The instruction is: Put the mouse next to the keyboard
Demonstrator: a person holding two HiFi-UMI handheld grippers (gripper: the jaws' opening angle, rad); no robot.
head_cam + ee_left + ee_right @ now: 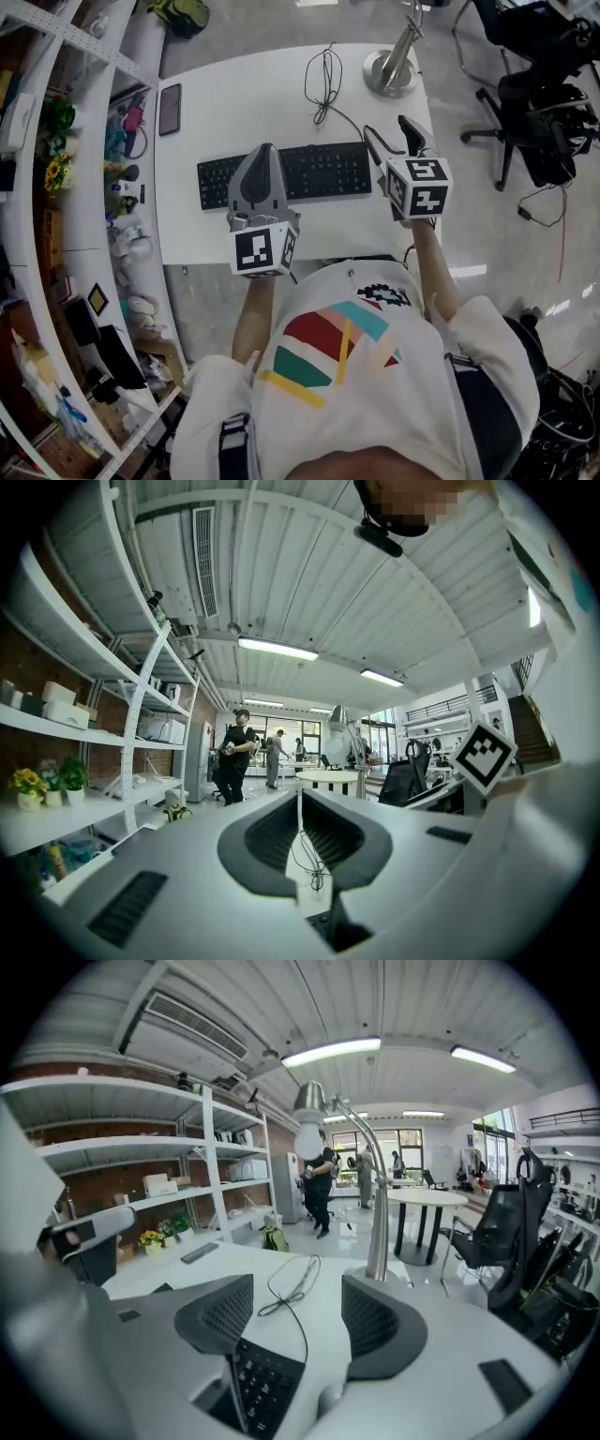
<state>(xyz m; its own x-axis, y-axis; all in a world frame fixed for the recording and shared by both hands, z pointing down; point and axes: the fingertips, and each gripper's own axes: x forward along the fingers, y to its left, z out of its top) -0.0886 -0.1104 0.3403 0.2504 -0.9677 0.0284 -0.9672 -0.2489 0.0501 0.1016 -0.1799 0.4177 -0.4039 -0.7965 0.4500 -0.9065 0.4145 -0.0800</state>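
The black keyboard (286, 173) lies across the middle of the white table (234, 103). My left gripper (263, 157) hangs over the keyboard's left half, shut and empty; in the left gripper view its pads (272, 841) meet with only a slit between them. At the keyboard's right end my right gripper (394, 141) stands open, and the keyboard's corner (258, 1382) shows between its jaws. I cannot pick out the mouse in the head view. A pale rounded shape (330, 1401) sits low by the right jaw; I cannot tell if it is the mouse.
A coiled black cable (323, 80) lies behind the keyboard, and a lamp base (389, 70) stands at the back right. A dark phone (170, 109) rests at the table's back left. Shelves (56, 187) line the left side; an office chair (544, 103) stands to the right.
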